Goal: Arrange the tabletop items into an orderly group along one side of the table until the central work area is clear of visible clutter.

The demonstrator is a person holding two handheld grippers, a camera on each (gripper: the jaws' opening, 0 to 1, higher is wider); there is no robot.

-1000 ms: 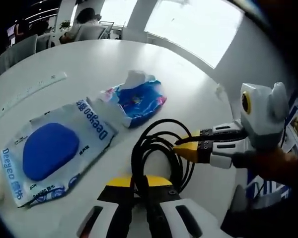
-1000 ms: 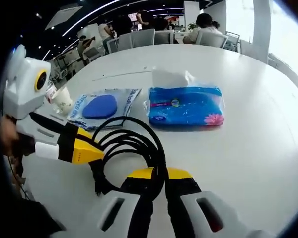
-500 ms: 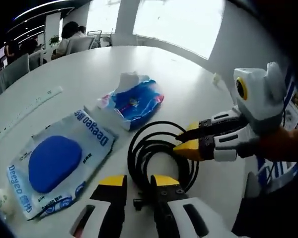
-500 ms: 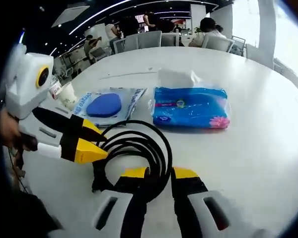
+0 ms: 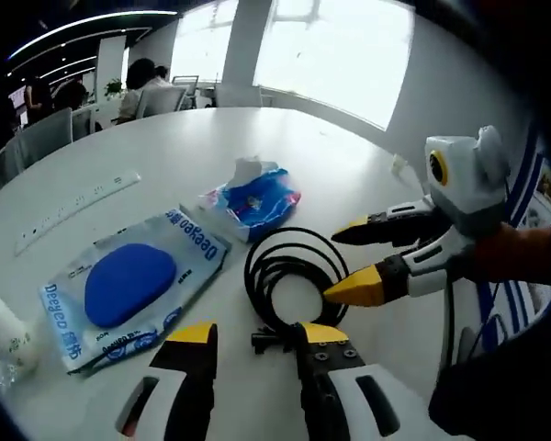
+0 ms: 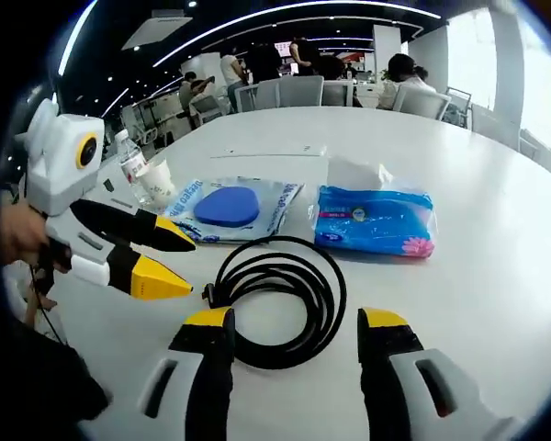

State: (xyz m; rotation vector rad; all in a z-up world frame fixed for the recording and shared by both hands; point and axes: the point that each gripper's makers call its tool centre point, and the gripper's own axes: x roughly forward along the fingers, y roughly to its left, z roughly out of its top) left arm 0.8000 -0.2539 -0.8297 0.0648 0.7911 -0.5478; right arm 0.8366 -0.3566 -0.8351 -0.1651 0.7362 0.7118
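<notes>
Here your left gripper [image 5: 251, 338] and right gripper [image 6: 297, 323] both stand with jaws spread, holding nothing. The coiled black cable [image 6: 280, 299] lies flat on the white round tabletop [image 6: 477, 276] between them, near the blue tissue pack [image 6: 375, 219] and the clear bag with a blue pad [image 5: 133, 282].

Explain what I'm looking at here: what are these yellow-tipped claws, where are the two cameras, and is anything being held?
They are two hand-held grippers, each carrying its own camera that looks along its jaws. In the left gripper view, the left gripper rises from the bottom and the right gripper comes in from the right. The right gripper view mirrors this: right gripper below, left gripper entering from the left. On the white table lie a coiled black cable, a blue tissue pack, a wipes pack and a paper cup. Both grippers are open around the cable; nothing is held.
</notes>
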